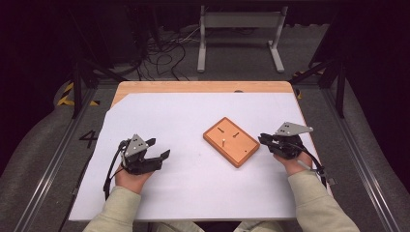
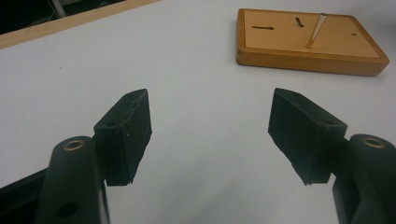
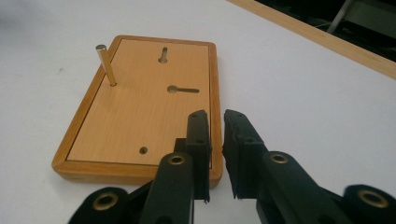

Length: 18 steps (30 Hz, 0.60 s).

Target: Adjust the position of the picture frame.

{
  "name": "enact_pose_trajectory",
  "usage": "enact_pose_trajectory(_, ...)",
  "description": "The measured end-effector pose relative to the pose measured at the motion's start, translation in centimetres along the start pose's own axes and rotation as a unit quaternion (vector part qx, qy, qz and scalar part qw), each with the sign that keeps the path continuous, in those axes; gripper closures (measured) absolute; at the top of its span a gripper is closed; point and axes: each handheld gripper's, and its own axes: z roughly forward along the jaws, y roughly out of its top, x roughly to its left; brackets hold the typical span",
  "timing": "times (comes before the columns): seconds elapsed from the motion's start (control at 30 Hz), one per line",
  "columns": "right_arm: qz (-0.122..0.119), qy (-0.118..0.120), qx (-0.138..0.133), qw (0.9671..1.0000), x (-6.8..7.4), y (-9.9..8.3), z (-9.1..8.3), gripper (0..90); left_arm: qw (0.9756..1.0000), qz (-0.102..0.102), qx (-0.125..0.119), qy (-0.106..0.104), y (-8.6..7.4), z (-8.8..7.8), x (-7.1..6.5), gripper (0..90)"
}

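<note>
Right tool [image 3: 215, 140], nearly pressed together and empty, hovered just before the flat rectangular wooden board [image 3: 140, 112]; left tool [image 2: 210, 135] stood spread, empty, well short of it.

My table [image 1: 145, 87] is wooden, its far edge bare across the upper middle of the high view; a white sheet [image 1: 193, 179] covers the rest; right of centre on that sheet lies a wooden board [image 1: 239, 147], set askew, one metal pin [image 1: 224, 141] standing in it.
</note>
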Motion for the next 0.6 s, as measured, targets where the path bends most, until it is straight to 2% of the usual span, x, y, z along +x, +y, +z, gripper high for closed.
enact_pose_trajectory(0.27,0.021,-0.002,0.008,0.9997,-0.9,1.2,1.4,88.6,1.0,-0.001,-0.002,0.002,0.0,0.0,0.1,30.2)
enact_pose_trajectory(0.6,0.021,-0.005,0.024,0.9995,-1.4,2.3,3.1,89.7,1.0,-0.004,0.0,0.004,-0.2,-0.3,0.0,30.2)
